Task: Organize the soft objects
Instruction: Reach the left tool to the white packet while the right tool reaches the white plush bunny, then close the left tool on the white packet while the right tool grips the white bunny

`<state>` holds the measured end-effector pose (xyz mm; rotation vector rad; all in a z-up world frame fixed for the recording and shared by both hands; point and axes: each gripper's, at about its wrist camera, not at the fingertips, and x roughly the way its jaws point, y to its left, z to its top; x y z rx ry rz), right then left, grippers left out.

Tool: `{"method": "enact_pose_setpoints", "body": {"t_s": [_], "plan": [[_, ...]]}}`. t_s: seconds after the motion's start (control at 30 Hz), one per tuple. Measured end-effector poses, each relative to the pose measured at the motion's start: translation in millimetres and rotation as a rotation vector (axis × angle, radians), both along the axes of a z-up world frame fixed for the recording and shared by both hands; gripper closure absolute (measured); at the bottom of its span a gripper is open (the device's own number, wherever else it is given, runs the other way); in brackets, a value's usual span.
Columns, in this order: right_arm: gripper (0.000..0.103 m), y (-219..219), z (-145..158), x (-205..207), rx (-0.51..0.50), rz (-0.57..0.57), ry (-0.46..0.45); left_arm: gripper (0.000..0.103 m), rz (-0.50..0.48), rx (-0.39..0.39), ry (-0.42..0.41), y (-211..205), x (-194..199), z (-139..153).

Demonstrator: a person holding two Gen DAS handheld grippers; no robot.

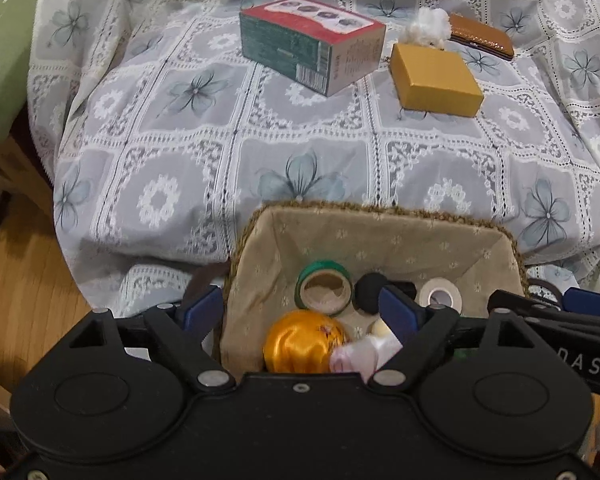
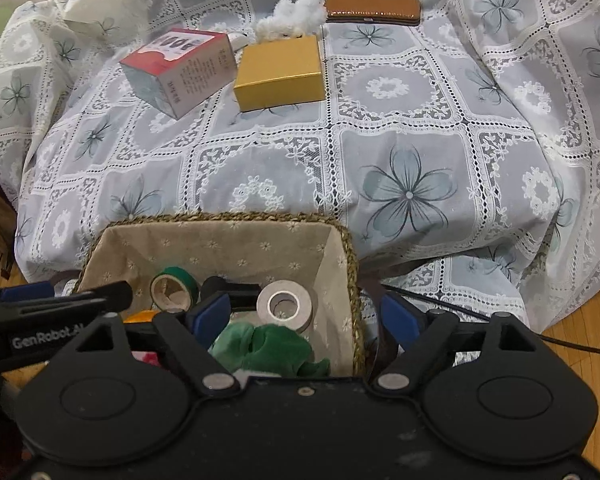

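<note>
A woven basket (image 1: pixel 364 212) (image 2: pixel 228 218) with beige lining stands in front of a lace-covered seat. In it lie an orange satin ball (image 1: pixel 304 344), a pink and white soft piece (image 1: pixel 360 354), a green soft cloth (image 2: pixel 268 346), a green tape roll (image 1: pixel 324 288) (image 2: pixel 174 286), a white tape roll (image 1: pixel 440 294) (image 2: pixel 286 304) and a black item (image 1: pixel 370 286). A white fluffy object (image 1: pixel 426 26) (image 2: pixel 296 16) lies behind the yellow box. My left gripper (image 1: pixel 300 308) is open, straddling the basket's left wall. My right gripper (image 2: pixel 306 312) is open, straddling its right wall.
On the lace cloth (image 1: pixel 300 152) lie a red and green carton (image 1: pixel 312 44) (image 2: pixel 180 72), a yellow box (image 1: pixel 436 80) (image 2: pixel 280 74) and a brown leather case (image 1: pixel 482 36) (image 2: pixel 374 8). Wooden floor (image 1: pixel 16 280) lies below. A black cable (image 2: pixel 560 338) runs at right.
</note>
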<state>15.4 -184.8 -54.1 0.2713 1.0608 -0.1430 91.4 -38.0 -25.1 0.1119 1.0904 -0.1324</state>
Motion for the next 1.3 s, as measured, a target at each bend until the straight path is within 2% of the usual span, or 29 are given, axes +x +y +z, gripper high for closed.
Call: {"method": "enact_pose_setpoints", "body": {"t_s": [0.43, 0.7, 0.9, 1.13, 1.3], "plan": [[0.015, -25.1, 23.2, 64.0, -0.003, 0.027, -0.020, 0.020, -0.086, 0.006, -0.027, -11.5, 62.8, 21.9], [0.014, -39.7, 47.0, 118.3, -0.066, 0.054, -0.094, 0.020, -0.133, 0.027, -0.083, -22.2, 104.7, 38.6], [0.014, -54.7, 65.2, 160.1, -0.127, 0.050, -0.162, 0.019, -0.146, 0.004, -0.109, -27.1, 142.7, 54.6], [0.014, -68.3, 67.8, 214.0, -0.164, 0.030, -0.196, 0.019, -0.136, 0.032, -0.164, -35.1, 190.7, 69.3], [0.014, -67.8, 57.9, 252.4, -0.153, 0.060, -0.199, 0.019, -0.138, 0.028, -0.161, -42.8, 226.2, 74.6]]}}
